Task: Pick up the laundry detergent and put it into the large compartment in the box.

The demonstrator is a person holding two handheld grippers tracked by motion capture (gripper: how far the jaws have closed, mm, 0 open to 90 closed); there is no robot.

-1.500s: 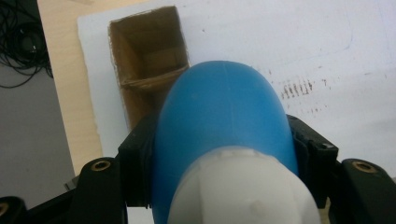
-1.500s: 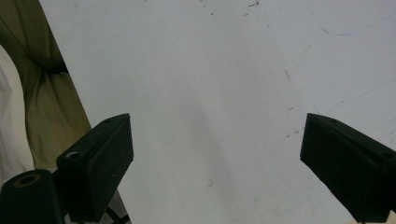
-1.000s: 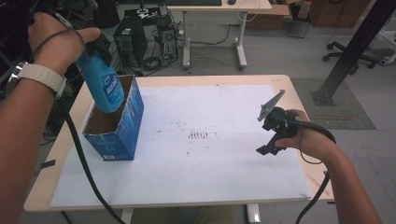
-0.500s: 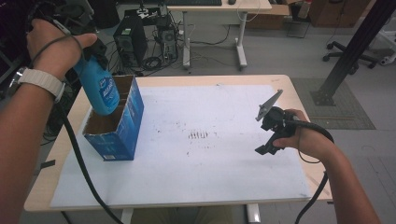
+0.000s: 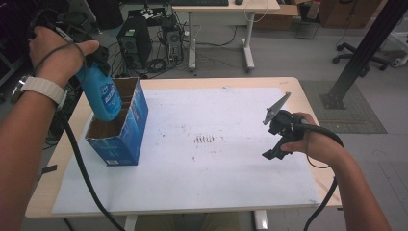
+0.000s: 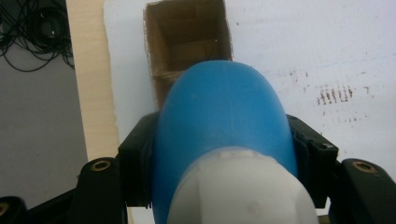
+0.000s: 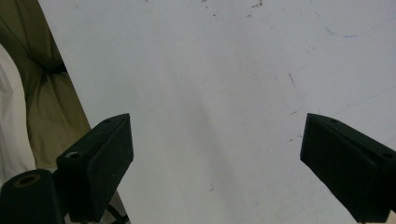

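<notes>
A person's left hand-held gripper [image 5: 84,60] hangs above the open blue box [image 5: 118,127] at the left side of the desk [image 5: 308,98], its black jaws clamped on the shoulders of a blue bottle [image 5: 101,96]. The bottle points bottom-down, tilted a little, its lower end at the box's mouth over the near compartment; whether it touches the cardboard cannot be told. In the left gripper view the bottle [image 6: 224,126] swells smooth and rounded between the jaws, its pale, faceted cap nearest the lens, and the box [image 6: 187,42] shows a raw brown interior crossed by a divider. The grip high on the shoulders looks chosen to leave the body free to slide down between the box walls, and the steep hold lines it up with that narrow slot.

The box is printed gloss blue outside, plain corrugated card within, a tall rectangle standing upright on a white sheet [image 5: 216,183] that covers most of the pale wooden desk. The sheet is matte and scuffed with small dark marks near its middle.

The right hand-held gripper [image 5: 274,139] waits well apart at the right side, low over the sheet, its jaws wide apart with nothing between them, apparently kept clear of the loading.
</notes>
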